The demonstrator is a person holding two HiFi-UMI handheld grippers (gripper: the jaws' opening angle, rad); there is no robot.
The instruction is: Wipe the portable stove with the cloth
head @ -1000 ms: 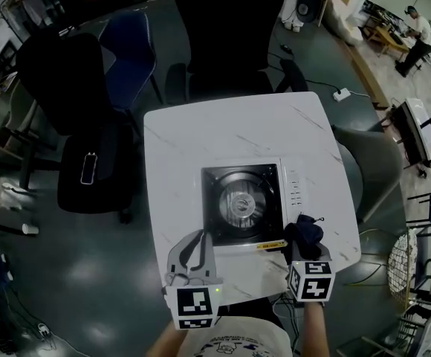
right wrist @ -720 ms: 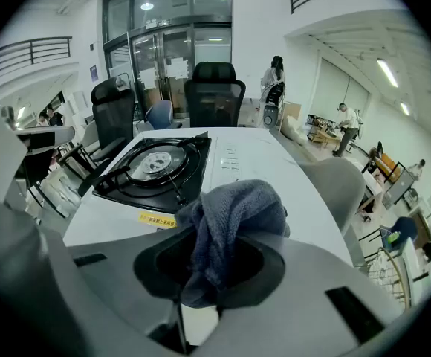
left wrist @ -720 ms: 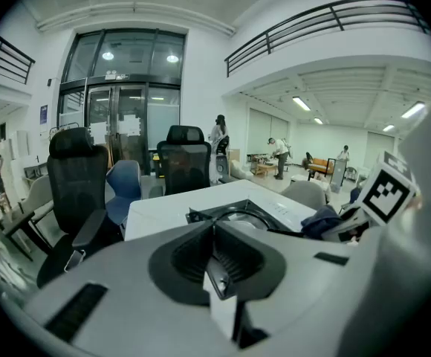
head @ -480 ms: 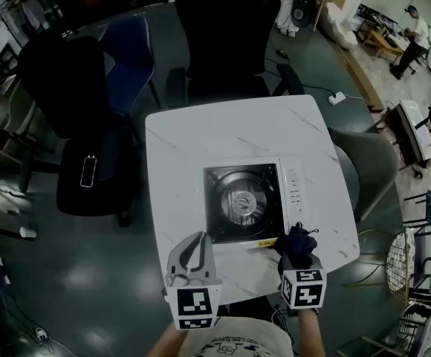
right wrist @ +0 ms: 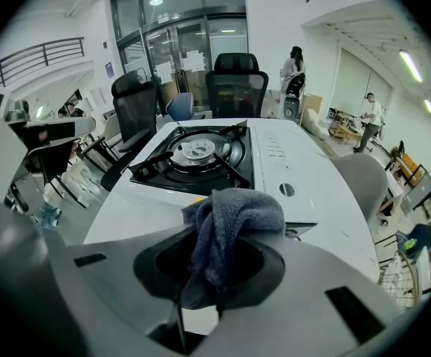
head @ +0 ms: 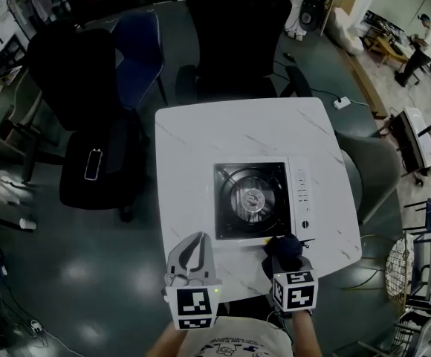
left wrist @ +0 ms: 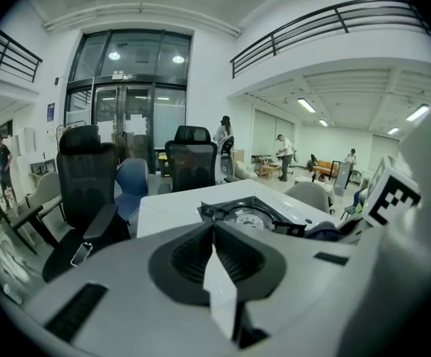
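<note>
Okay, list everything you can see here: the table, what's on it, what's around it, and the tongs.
table: one, white marbled, centre of the head view.
portable stove: one, white with black burner well, on the table's near right part.
cloth: one, dark blue-grey, bunched at the stove's near edge.
office chairs: two, black, one beyond the table, one left of it.
blue chair: one, between the black ones.
grey chair: one, right of the table.
phone: one, dark, on the left chair's seat.
left tongs: grey, shut, empty, left of the stove.
right tongs: grey, shut on the cloth.
</note>
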